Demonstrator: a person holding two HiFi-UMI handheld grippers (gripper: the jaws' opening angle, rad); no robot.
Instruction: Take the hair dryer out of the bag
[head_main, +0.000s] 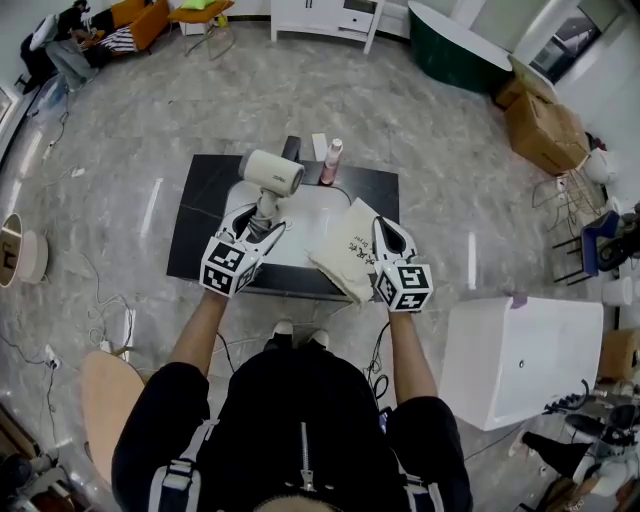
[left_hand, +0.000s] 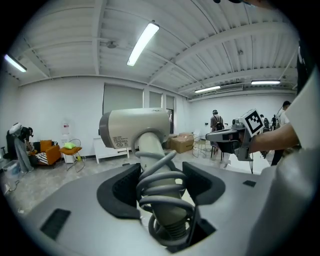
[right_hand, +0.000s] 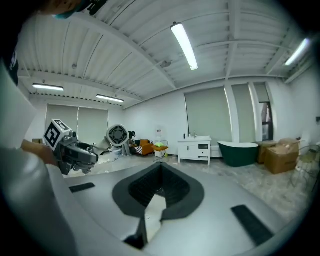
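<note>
A grey stone floor (head_main: 120, 150) spreads round the dark table (head_main: 195, 245). A big white box (head_main: 520, 355) stands off to the person's right. A green bathtub (head_main: 455, 55) and some cardboard boxes (head_main: 545, 130) sit well beyond the table. On the table's far edge a pink bottle (head_main: 331, 160) stands upright, near the hair dryer's head but apart from it.

The bag (head_main: 350, 250) – cream cloth with dark print – droops over the table's near right part, hanging from the right gripper (head_main: 390, 238). That gripper's fingers (right_hand: 150, 187) are pressed together on a fold of the cloth. What lies inside the bag cannot be seen.

The hair dryer (head_main: 272, 172) is outside the bag, to its left, raised above the table. The left gripper (head_main: 262, 222) has it by the handle (left_hand: 150, 147). Its fingers (left_hand: 122, 187) stand wide and clamp the handle, with the grey cord (left_hand: 160, 175) coiled round it.
</note>
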